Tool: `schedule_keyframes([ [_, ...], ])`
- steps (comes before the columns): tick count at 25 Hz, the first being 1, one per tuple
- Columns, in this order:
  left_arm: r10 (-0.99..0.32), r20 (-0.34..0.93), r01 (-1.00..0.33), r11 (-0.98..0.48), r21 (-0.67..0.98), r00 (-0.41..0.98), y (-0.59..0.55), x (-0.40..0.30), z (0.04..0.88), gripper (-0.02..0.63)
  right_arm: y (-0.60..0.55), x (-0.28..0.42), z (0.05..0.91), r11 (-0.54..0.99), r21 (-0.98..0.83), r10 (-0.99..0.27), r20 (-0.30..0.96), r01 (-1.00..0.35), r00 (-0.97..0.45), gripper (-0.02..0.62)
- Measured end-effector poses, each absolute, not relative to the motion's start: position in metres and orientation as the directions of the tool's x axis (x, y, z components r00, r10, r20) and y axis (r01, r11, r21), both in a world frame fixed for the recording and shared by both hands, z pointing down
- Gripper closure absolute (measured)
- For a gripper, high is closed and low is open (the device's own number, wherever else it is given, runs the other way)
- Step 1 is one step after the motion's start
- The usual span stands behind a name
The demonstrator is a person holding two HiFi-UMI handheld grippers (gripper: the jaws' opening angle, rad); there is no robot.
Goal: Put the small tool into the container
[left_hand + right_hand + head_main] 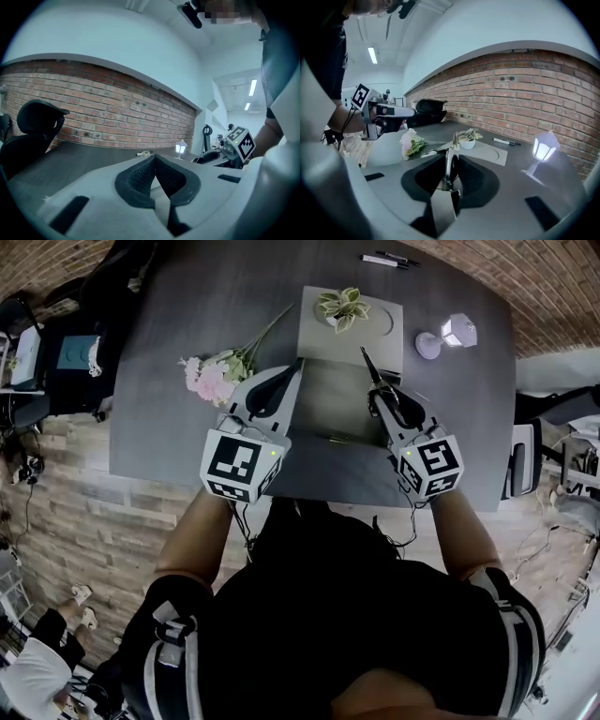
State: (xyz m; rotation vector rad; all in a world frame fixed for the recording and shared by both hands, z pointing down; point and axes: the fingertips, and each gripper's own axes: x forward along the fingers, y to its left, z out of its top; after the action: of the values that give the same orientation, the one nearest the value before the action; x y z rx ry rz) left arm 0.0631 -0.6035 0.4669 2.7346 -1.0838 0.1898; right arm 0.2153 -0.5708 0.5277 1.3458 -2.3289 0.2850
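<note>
Right gripper [382,395] jaws clamp the small tool [368,365] near the container [328,399]; left gripper [296,371] jaws closed, empty; placement still to do.

Head view looks steeply down; gripper views look level across the shared table [169,427].

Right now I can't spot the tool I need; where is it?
Head view, right side: the tool sticks out of the right hand-held gripper, at the container's right edge, near the plant.
</note>
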Motion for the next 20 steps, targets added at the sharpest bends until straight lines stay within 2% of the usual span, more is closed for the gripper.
schedule_keyframes([
  [14,-0.632,0.259,-0.682,-0.698,0.221,0.731,-0.608,0.079,0.526,0.597,-0.58,0.192,0.606,0.634,0.115,-0.63,0.65,-0.765,-0.425,0.506],
  [20,-0.643,0.261,-0.693,-0.684,0.228,0.72,-0.614,0.074,0.528,0.597,-0.586,0.177,0.613,0.683,0.193,-0.615,0.673,-0.704,-0.412,0.505],
])
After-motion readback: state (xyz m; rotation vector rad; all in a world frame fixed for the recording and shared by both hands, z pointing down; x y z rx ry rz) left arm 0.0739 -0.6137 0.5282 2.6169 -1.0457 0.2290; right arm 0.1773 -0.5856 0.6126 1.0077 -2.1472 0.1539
